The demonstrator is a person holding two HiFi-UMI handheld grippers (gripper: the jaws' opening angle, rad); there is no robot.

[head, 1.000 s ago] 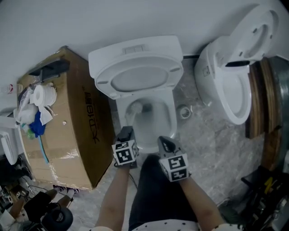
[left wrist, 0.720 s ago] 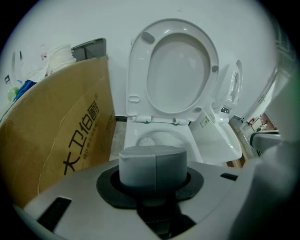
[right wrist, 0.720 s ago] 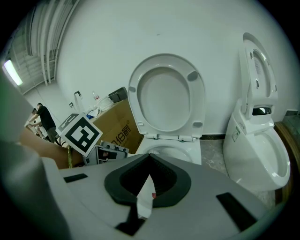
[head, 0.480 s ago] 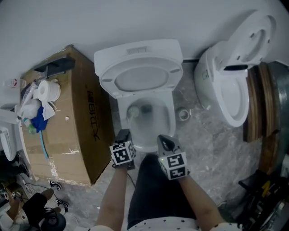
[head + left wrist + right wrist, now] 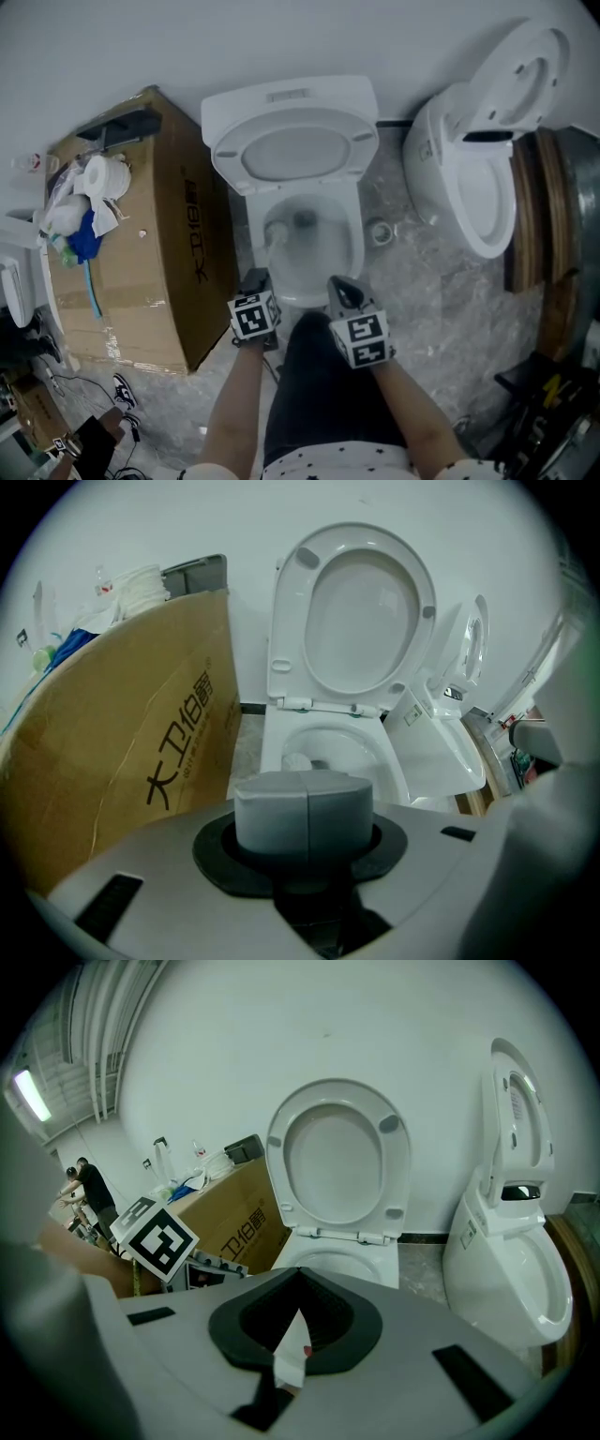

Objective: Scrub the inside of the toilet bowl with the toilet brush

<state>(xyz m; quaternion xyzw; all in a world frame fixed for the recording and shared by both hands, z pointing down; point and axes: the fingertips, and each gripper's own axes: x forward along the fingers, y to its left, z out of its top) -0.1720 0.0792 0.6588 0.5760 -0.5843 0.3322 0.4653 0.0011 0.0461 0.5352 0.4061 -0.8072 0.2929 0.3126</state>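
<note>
Barely shifted, the toilet brush (image 5: 277, 232) rests on the toilet bowl's (image 5: 351, 248) left wall, pinched by the left gripper (image 5: 261, 279), while the right gripper (image 5: 340, 291) is pressed together at the bowl's front; firm sweeps round the bowl seem best.

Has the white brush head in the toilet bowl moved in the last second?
No. The brush head sits just left of the drain opening, same as before.

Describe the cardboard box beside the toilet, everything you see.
The cardboard box is brown, sealed with clear tape, with black characters printed on the side facing the toilet. It stands on the floor close beside it, on the person's left. A paper roll, blue-and-white clutter and a dark flat object lie on top.
</note>
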